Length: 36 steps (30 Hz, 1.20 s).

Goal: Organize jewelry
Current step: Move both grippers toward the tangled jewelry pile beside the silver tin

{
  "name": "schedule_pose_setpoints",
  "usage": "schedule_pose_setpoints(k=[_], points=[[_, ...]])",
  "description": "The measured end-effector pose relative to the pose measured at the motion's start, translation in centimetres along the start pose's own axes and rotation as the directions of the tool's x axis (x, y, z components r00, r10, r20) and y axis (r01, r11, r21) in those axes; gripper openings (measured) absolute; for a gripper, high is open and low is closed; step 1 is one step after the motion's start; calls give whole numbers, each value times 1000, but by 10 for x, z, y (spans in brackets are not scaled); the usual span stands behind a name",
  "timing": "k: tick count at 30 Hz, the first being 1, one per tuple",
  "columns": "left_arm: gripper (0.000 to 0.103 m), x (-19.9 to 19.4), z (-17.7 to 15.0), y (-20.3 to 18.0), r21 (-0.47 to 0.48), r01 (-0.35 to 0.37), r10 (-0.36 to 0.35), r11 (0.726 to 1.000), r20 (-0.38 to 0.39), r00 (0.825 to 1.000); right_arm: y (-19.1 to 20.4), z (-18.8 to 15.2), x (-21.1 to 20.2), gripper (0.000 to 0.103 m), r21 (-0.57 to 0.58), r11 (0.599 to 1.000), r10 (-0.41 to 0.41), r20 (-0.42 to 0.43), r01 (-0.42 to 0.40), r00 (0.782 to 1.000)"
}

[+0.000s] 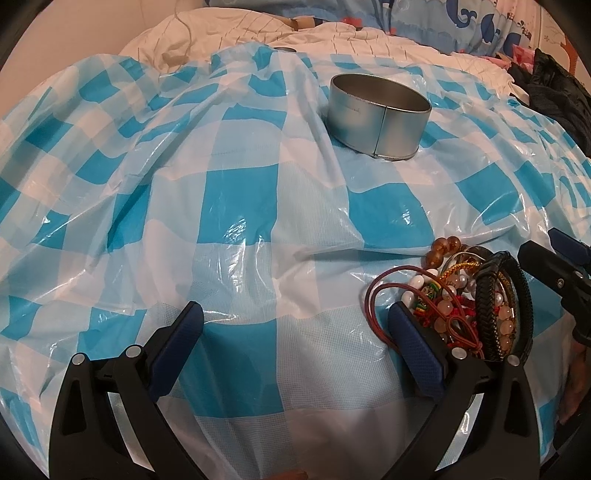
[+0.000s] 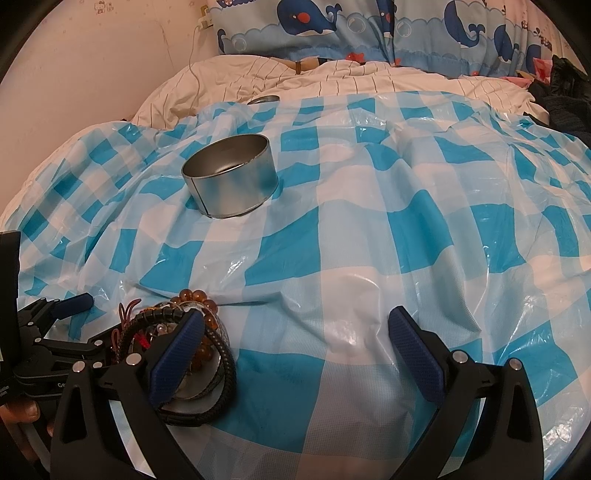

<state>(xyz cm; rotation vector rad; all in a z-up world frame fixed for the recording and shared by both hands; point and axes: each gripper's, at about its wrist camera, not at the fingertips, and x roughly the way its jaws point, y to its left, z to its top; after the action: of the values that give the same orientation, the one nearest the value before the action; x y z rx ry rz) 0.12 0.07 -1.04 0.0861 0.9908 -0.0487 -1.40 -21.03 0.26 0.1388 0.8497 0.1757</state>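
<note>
A heap of jewelry (image 1: 469, 299) lies on the blue-and-white checked plastic sheet (image 1: 236, 206): amber beads, pearl strands, red cords and black braided bracelets. My left gripper (image 1: 295, 314) stands open just left of the heap, its right finger touching the heap's edge. In the right wrist view the same heap (image 2: 184, 343) sits behind my left finger, and my right gripper (image 2: 295, 321) stands open with only sheet between its fingers. A round silver tin (image 1: 376, 114) stands open and upright farther back, also visible as the tin (image 2: 231, 175) in the right view; it looks empty.
The sheet covers a soft, wrinkled bed. Striped white bedding (image 2: 295, 81) and whale-print pillows (image 2: 369, 33) lie behind. Dark clothing (image 1: 561, 96) is piled at the far right. A small metal lid (image 2: 264, 99) rests at the sheet's back edge. A hand (image 2: 22, 410) holds the other gripper.
</note>
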Motion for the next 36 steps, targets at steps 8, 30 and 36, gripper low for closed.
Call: schedule_pose_setpoints(k=[8, 30, 36], points=[[96, 3, -1, 3, -14, 16, -16, 1000, -17, 1000, 1, -3, 3, 96, -6, 1000, 4, -1, -4, 1000], [96, -21, 6, 8, -39, 126, -123, 991, 77, 989, 18, -8, 0, 95, -132, 988, 70, -41, -75, 997], [96, -17, 6, 6, -25, 152, -150, 988, 52, 987, 21, -8, -1, 94, -136, 987, 84, -38, -88, 996]])
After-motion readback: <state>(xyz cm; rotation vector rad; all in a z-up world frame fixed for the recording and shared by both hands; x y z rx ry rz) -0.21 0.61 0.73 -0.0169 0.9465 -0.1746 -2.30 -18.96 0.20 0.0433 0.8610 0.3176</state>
